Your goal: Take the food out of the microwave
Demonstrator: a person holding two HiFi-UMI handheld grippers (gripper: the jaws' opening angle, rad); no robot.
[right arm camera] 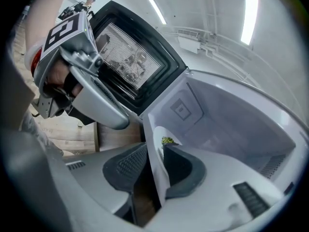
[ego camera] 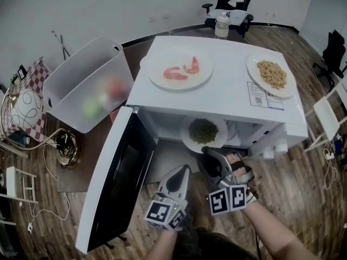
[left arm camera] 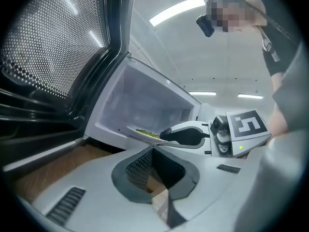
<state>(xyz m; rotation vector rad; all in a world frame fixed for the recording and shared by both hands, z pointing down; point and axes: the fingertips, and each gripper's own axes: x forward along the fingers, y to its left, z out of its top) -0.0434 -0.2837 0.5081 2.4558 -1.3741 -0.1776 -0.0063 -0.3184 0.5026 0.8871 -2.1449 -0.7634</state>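
The white microwave (ego camera: 233,99) stands with its door (ego camera: 116,177) swung wide to the left. A white plate of green food (ego camera: 203,132) sits in the mouth of the cavity, partly over the front edge. My right gripper (ego camera: 209,151) reaches its near rim. In the right gripper view the rim (right arm camera: 157,168) stands between the jaws of that gripper (right arm camera: 155,148), leaning on the right pad with a dark gap on the left; the pads do not press. My left gripper (ego camera: 183,168) hangs shut and empty in front of the opening, just left of the right one (left arm camera: 186,135).
On the microwave's top lie a plate of shrimp (ego camera: 180,68) and a plate of pale grains (ego camera: 271,75). A clear plastic bin (ego camera: 89,83) stands at the left, beside the open door. A bottle (ego camera: 222,25) and a chair are behind. Wooden floor lies below.
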